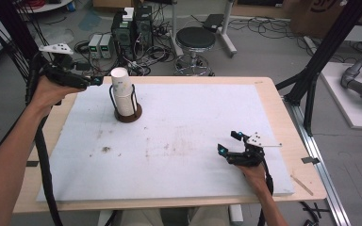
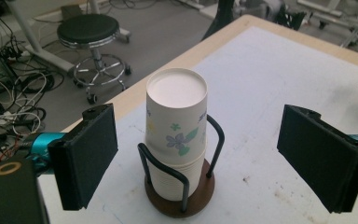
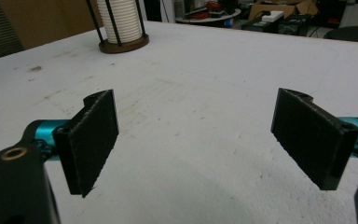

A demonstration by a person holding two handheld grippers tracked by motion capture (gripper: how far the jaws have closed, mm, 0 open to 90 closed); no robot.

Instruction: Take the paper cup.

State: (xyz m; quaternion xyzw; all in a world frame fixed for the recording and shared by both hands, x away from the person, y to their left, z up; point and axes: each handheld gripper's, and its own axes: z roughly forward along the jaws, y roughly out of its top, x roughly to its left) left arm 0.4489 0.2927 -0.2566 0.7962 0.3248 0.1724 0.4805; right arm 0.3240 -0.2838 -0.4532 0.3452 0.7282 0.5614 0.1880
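Left gripper (image 2: 196,158): jaws wide apart, nothing between the pads, nothing held. It hangs in the air, tilted down toward the stack of paper cups (image 2: 176,135), which sits framed in the gap between the two black jaws but farther off and lower; no contact. In the high view the left gripper (image 1: 96,81) is off the far left corner of the white board (image 1: 193,141), its tip just left of the stack's top, apart from it.

Stack of paper cups (image 1: 122,96): cups nested upside down, bottom of the topmost cup facing up, flower print on its side. Stack stands upright inside a black wire holder (image 2: 186,184) on a round brown base. Wire loops rise on both sides of the stack, about halfway up it.

Right gripper (image 3: 196,144): jaws also spread wide, empty. Pads close above the white board, pointing across it. From here the cup stack (image 3: 120,18) is well ahead and to the left, far off, its top cut by the frame edge. In the high view the right gripper (image 1: 231,143) rests low at the near right part of the board, the person's hand behind it, well apart from the holder.

Beyond the left gripper, past the table's wooden edge (image 2: 177,60): a black round stool (image 2: 88,29) on the floor, cables left of it.
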